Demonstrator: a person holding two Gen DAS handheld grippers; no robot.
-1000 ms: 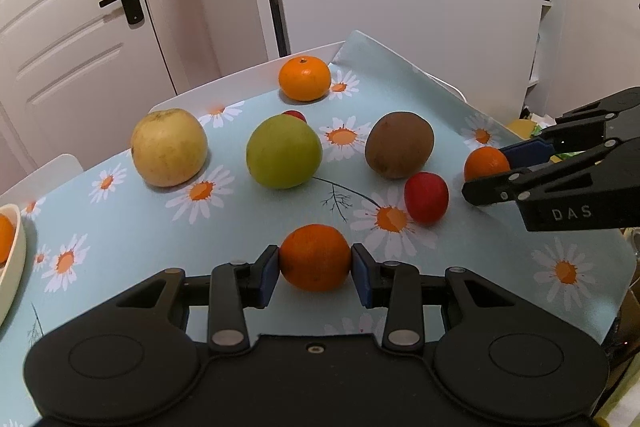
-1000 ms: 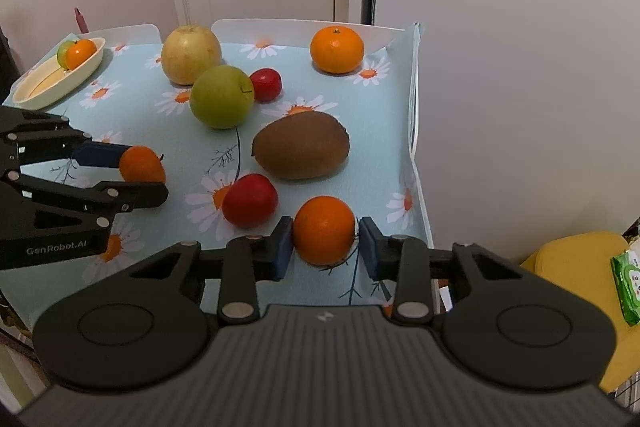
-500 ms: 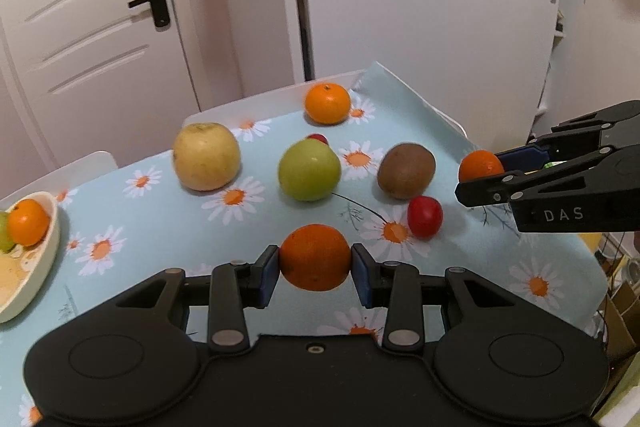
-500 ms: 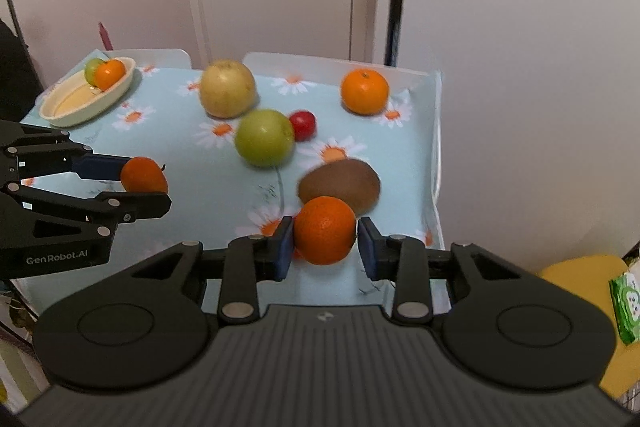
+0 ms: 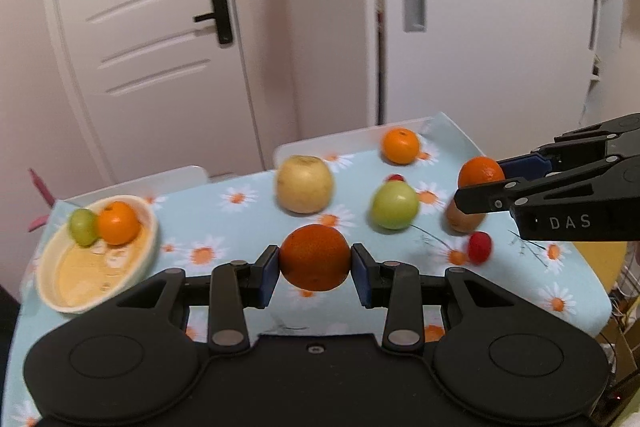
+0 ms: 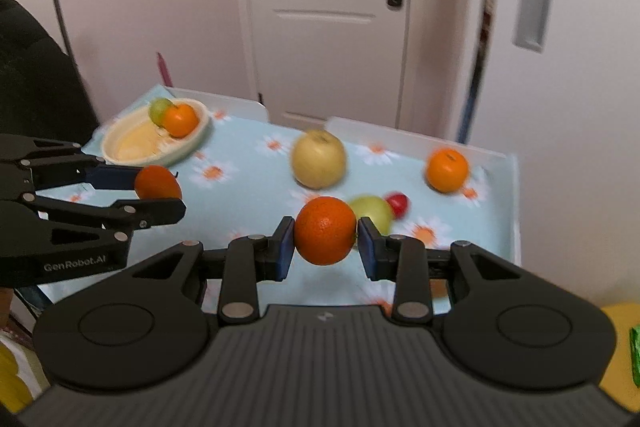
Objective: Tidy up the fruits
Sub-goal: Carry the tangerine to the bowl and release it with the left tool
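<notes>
My left gripper (image 5: 315, 269) is shut on an orange (image 5: 314, 257) and holds it above the daisy tablecloth. My right gripper (image 6: 325, 245) is shut on another orange (image 6: 325, 235), also lifted. Each gripper shows in the other's view, the right one (image 5: 478, 183) at the right, the left one (image 6: 160, 191) at the left. A cream bowl (image 5: 60, 291) at the table's left end holds an orange (image 5: 119, 222) and a small green fruit (image 5: 83, 226). It also shows in the right wrist view (image 6: 132, 147).
On the cloth lie a yellow apple (image 5: 304, 183), a green apple (image 5: 395, 200), a third orange (image 5: 400, 145), a brown kiwi (image 5: 460, 219) and two small red fruits (image 5: 479, 247). White chair backs (image 5: 160, 179) and doors stand behind the table. The table edge drops off at the right (image 5: 592, 291).
Both grippers have risen and pulled back with their oranges. The views have swung left, so the bowl now shows in full.
</notes>
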